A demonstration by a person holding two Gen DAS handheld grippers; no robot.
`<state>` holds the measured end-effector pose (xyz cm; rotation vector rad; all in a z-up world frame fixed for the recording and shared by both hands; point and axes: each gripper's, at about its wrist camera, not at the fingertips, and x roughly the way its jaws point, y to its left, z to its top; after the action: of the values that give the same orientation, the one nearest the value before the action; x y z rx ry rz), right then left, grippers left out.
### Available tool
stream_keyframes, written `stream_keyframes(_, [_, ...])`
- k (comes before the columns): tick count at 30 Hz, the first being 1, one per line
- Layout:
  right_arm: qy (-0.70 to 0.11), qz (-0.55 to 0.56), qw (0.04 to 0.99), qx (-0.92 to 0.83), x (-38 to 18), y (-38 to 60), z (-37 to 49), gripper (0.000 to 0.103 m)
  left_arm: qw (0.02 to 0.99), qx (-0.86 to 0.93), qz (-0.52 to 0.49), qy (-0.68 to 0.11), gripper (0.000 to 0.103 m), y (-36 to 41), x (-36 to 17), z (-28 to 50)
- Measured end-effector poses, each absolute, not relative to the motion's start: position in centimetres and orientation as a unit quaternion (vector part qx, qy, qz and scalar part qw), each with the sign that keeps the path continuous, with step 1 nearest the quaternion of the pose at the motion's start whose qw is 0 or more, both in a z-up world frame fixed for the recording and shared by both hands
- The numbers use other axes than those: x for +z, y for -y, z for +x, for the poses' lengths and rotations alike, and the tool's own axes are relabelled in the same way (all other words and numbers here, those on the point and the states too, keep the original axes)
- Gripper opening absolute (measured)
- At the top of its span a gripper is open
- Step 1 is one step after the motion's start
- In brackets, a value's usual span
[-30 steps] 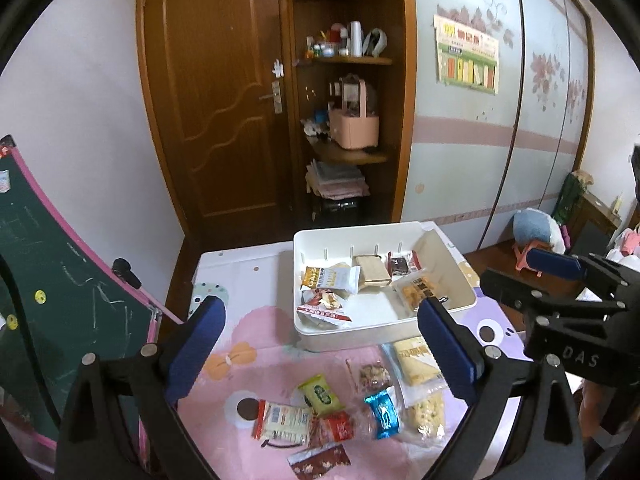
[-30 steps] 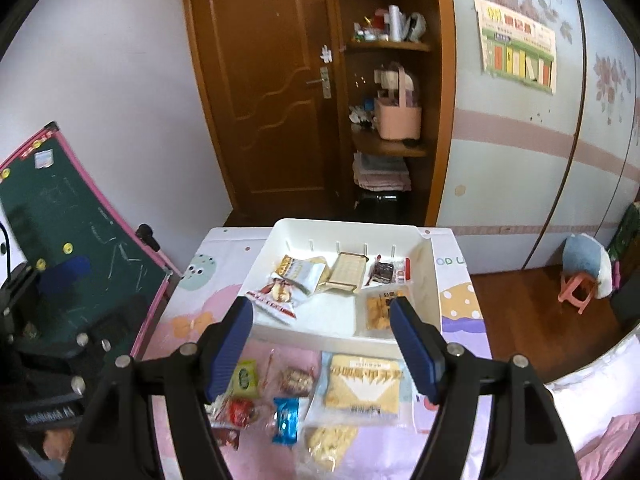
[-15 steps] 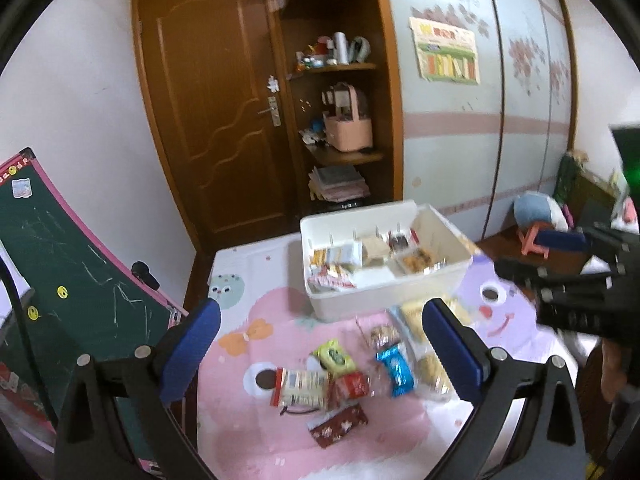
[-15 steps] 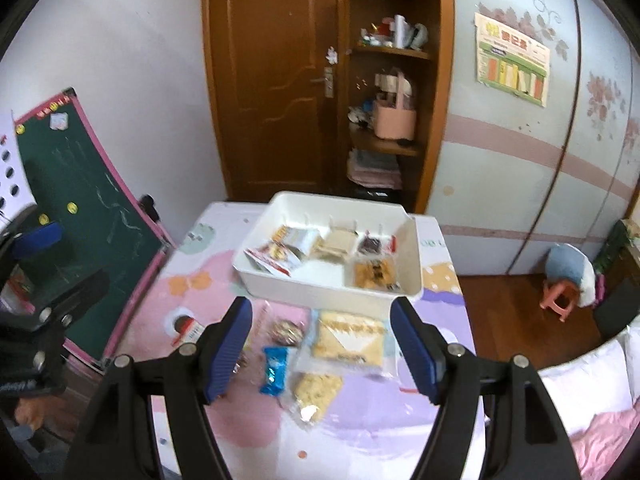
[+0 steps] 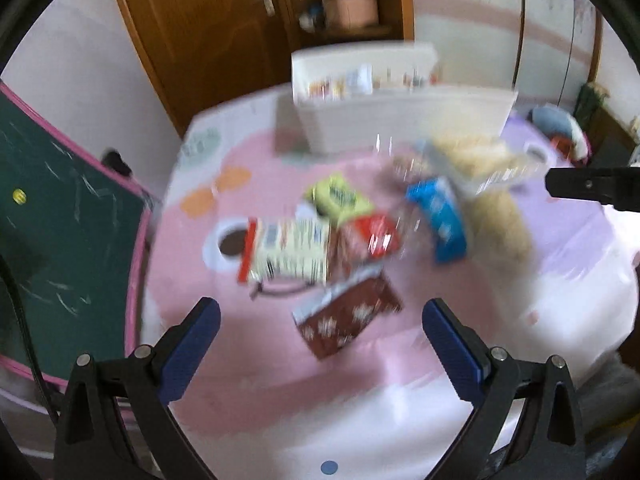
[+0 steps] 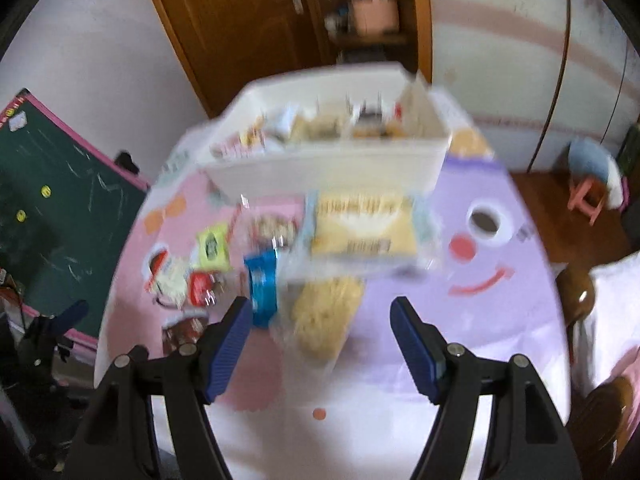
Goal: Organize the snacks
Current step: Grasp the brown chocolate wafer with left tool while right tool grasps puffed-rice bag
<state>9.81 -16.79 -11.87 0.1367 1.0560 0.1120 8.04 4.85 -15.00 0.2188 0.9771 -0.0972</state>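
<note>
At the far left a green chalkboard point(image 5: 60, 216) leans beside the bench point(image 5: 280, 380), whose cloth is pink on this side and lilac further right. The left gripper point(image 5: 320, 330) hangs over the pink part, jaws spread and empty. Just ahead of it lies a brown packet point(image 5: 346, 318), flat and apart from the rest. Beyond that sit a white packet point(image 5: 288, 250), a green sachet point(image 5: 340, 198) and a red wrapper point(image 5: 370, 236), touching or overlapping; the blur hides which lies on top. To their right is a blue wrapper point(image 5: 438, 216), then a clear bag point(image 6: 326, 318) of pale snacks and a larger flat pack point(image 6: 362, 226) just before the white bin point(image 6: 332, 166), which already holds several snacks. The right gripper point(image 6: 322, 322) is released too, empty, over the clear bag.

These packets are likely light, crinkly and slippery, their contents brittle. A pinch on a sealed edge or across the narrow width should hold best; squeezing the middle risks crushing.
</note>
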Motion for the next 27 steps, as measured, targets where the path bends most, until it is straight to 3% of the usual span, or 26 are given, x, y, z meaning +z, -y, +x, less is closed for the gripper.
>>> stream_keyframes(6, [-0.564,0.084,0.82,0.056,-17.1,16.4,11.2,0.072,0.858,-0.05,0.14,-0.492,0.101,-4.8,-18.8,9.0])
stream_keyframes(13, [-0.582,0.095,0.806,0.05,-19.5,15.7,13.2,0.072,0.853,-0.052,0.149,-0.498,0.096,-4.7,-20.1,10.8])
stream_keyframes(22, [-0.582,0.063,0.809,0.048,-20.7,14.4,14.8,0.072,0.832,-0.08,0.034,-0.548,0.089,-6.7,-21.7,13.4])
stream_keyframes(25, [-0.574,0.051,0.816,0.047,-20.9,14.4,14.6,0.065,0.832,-0.079,0.03,-0.548,0.089,-6.6,-21.7,13.7])
stream_keyframes(27, [-0.566,0.028,0.822,0.047,-20.9,14.4,14.2,0.06,0.832,-0.077,0.033,-0.548,0.083,-6.3,-21.7,13.7])
